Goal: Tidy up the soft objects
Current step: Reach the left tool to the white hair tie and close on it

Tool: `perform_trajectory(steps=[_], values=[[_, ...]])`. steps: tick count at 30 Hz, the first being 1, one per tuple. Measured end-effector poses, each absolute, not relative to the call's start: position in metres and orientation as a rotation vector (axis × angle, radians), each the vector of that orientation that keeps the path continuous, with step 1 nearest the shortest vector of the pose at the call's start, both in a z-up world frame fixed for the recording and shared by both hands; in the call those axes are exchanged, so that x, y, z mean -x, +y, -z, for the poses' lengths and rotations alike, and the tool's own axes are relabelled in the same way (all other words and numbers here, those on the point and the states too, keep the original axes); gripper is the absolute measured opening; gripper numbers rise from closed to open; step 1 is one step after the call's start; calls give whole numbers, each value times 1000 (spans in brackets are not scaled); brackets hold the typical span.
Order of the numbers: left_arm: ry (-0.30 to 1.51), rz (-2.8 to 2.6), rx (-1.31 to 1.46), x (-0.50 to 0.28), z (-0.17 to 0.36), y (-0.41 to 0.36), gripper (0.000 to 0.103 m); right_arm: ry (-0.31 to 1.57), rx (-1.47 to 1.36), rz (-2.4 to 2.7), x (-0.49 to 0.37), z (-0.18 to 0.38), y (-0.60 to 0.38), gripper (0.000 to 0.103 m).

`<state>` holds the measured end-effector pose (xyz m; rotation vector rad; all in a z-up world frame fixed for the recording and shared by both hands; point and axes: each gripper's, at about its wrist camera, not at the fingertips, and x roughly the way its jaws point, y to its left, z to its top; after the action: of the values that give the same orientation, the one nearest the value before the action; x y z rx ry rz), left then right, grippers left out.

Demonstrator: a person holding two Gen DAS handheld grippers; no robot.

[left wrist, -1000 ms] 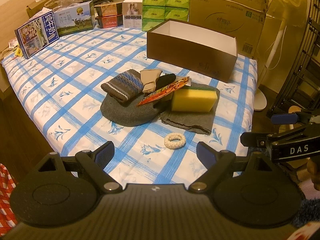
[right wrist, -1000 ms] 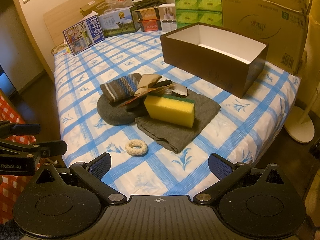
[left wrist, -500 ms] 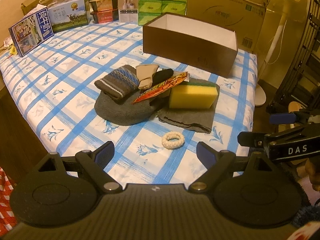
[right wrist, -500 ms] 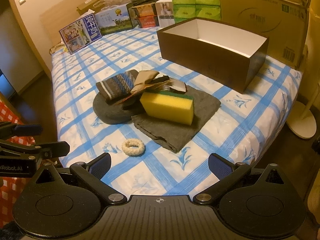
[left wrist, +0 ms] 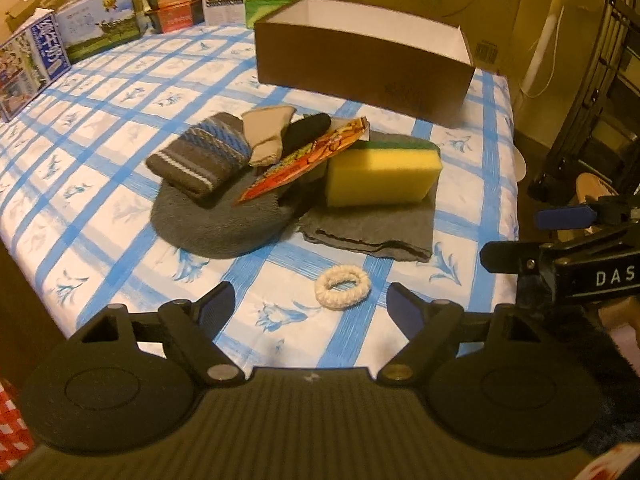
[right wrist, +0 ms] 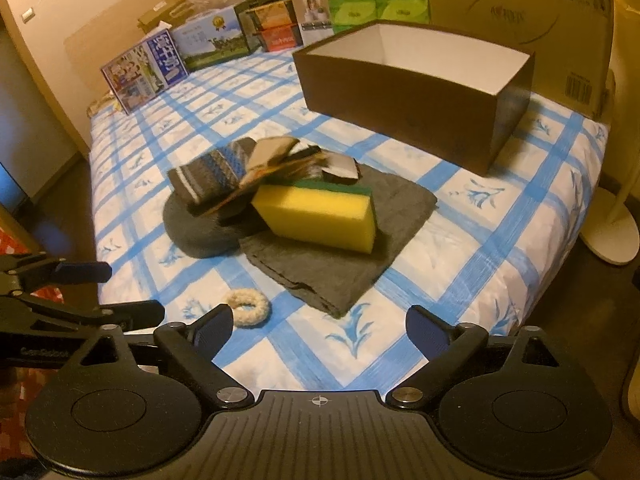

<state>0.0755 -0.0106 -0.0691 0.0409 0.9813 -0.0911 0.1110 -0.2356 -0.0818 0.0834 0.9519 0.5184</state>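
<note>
Both spread and gripping nothing, the left claw [left wrist: 310,306] and right claw [right wrist: 319,326] hover over the bed's [right wrist: 500,220] near edge, a white ring [left wrist: 342,287] just ahead of them. Beyond it, a sponge [right wrist: 320,216] sits on a grey cloth [right wrist: 360,264], touching a heap of socks [left wrist: 200,156] on a round pad [left wrist: 216,224], with the open box [right wrist: 416,108] farther back.

The bedspread [left wrist: 120,128] is white with a blue check and pale blue flower prints. At mid-frame the sponge [left wrist: 382,176] is bright yellow with a dark green top, resting on a plain grey cloth [left wrist: 372,228]. The folded knit [left wrist: 200,156] is dark grey with blue and white stripes, on a round grey pad [left wrist: 216,228]. The ring [left wrist: 342,286] is cream. The box [left wrist: 360,68], at upper centre, is brown outside and white inside.
</note>
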Motion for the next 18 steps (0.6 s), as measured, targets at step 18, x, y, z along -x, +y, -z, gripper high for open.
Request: perform_trajectory(steps=[18], values=[[1063,193,-125,-122,134,-29,68,1020,-115,-483,-150,113,-242,92]])
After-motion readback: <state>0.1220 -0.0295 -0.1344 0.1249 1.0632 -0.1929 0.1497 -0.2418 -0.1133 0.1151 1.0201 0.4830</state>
